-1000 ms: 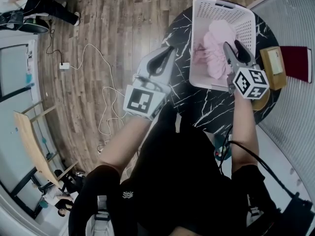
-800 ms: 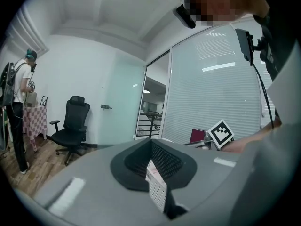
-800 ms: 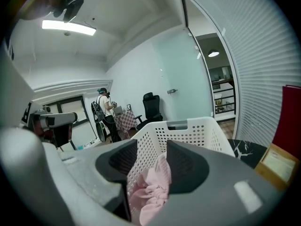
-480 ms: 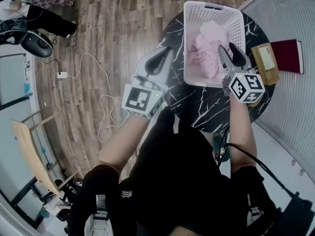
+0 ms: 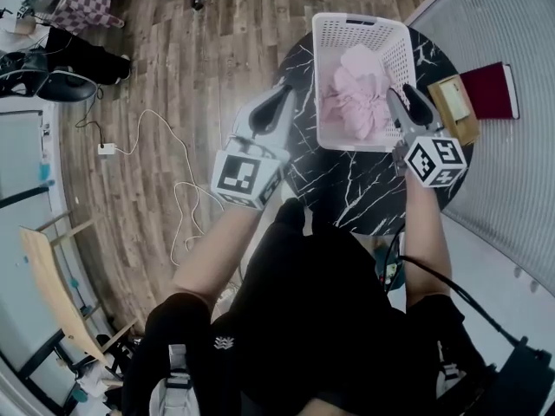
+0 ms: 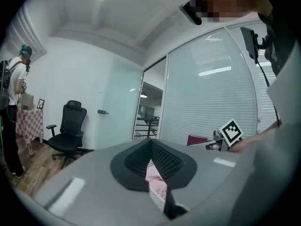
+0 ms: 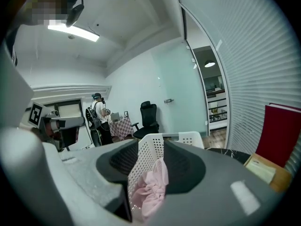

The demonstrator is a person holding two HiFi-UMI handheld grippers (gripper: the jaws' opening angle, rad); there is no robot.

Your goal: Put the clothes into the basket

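Although both grippers point toward the basket, neither one holds anything. The left gripper (image 5: 284, 95) has its jaws drawn in to a thin slit with nothing clamped. The right gripper (image 5: 404, 94) stands a little wider, its jaws having just been closing slightly, and it too grips nothing.

The white mesh basket (image 5: 357, 22) sits between them, just right of the left gripper's tips. The right gripper's tips lie at the basket's right wall, and whether they touch it cannot be told. The basket stands upright, mouth up, on the black marbled table (image 5: 347, 189). Its long axis runs straight ahead from the tips, the same way both grippers point. The pink clothes (image 5: 354, 94) lie bunched inside it, the heap stretched along that same axis.

Right of the right gripper rests a tan box (image 5: 457, 107), and just beyond that a red book (image 5: 491, 89).

Only the head view gives the basket's whole outline and the spread of the clothes. Each gripper view shows just a sliver of mesh wall and pink cloth through its own gap. Those two views alone show the room far ahead: a black office chair (image 7: 148, 118) and a person with a backpack (image 7: 97, 112). The left gripper view also catches the right gripper off to its right.
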